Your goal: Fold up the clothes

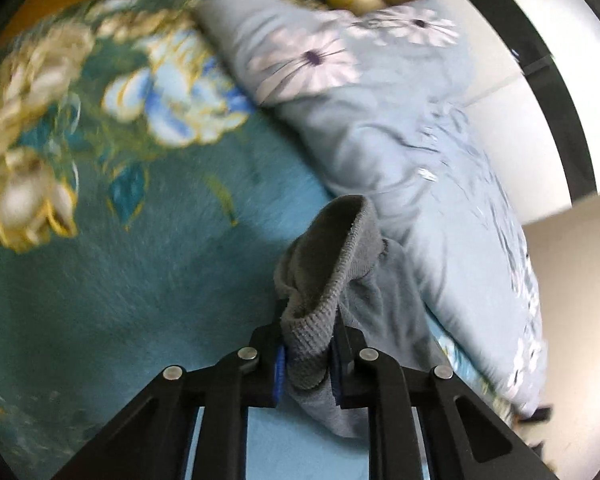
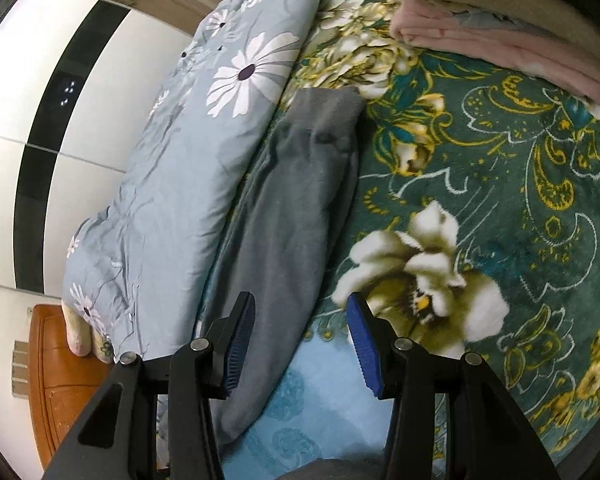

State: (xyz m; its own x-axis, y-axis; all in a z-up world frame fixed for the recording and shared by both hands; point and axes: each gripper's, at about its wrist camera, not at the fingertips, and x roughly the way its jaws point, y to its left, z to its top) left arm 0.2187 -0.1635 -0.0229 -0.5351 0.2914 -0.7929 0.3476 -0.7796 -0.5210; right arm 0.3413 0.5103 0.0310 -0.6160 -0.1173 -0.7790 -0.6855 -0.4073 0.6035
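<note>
Ahead of both claws spreads the bed, covered by a green floral blanket (image 2: 480, 168), with a pale blue daisy-print quilt (image 2: 180, 184) rolled along its edge, left of the right claw and right of the left one. Beyond the right claw, a pink folded cloth (image 2: 500, 44) sits at the far side, well apart from the action.

Between quilt and blanket lies the grey garment (image 2: 292, 208), stretched long and narrow, running away from the right claw and lying just beside the quilt. Its near end passes under the right claw (image 2: 302, 340), whose blue pads (image 2: 362, 344) stand spread with nothing pressed between them: hovering over the cloth, not gripping.

Now the left claw (image 1: 306, 356): jaws pressed together on the garment's ribbed cuff (image 1: 332, 264), which bunches up and stands out just beyond the fingertips. That is a firm pinch.

My read: this is the gathering step, one end secured, the fold itself not yet made. Next, the right claw needs to drop and pinch the near end, then both should draw the cloth clear of the quilt onto open blanket.
</note>
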